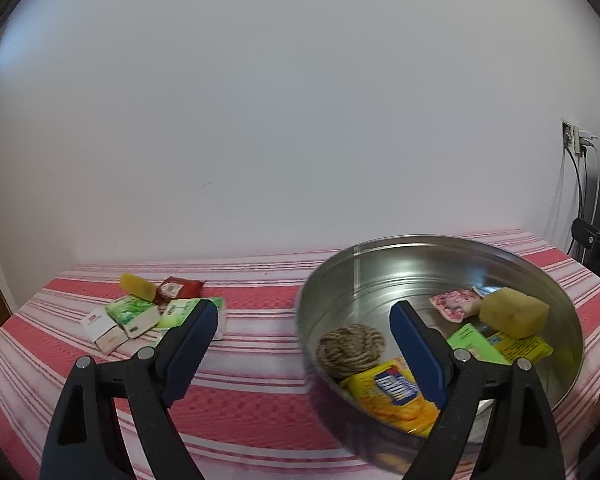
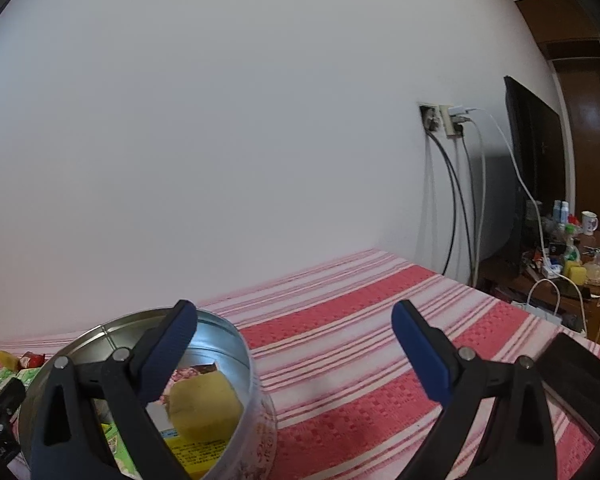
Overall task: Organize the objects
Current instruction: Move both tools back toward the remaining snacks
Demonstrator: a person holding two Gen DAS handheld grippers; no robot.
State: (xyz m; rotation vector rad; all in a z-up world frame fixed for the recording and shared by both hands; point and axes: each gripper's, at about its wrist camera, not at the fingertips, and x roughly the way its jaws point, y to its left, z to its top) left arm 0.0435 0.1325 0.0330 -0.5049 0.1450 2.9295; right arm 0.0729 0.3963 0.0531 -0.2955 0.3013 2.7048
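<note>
A round metal tin stands on the red-and-white striped cloth. Inside lie a twine ball, a yellow packet, a yellow sponge, a pink packet and a green packet. My left gripper is open; its right finger hangs over the tin and its left finger is over the cloth. To the left sits a pile: green boxes, a white box, a red packet and a yellow piece. My right gripper is open, its left finger over the tin.
A white wall backs the table. Sockets with hanging cables are at the right, beside a dark screen and a cluttered side table. A dark flat object lies at the cloth's right edge.
</note>
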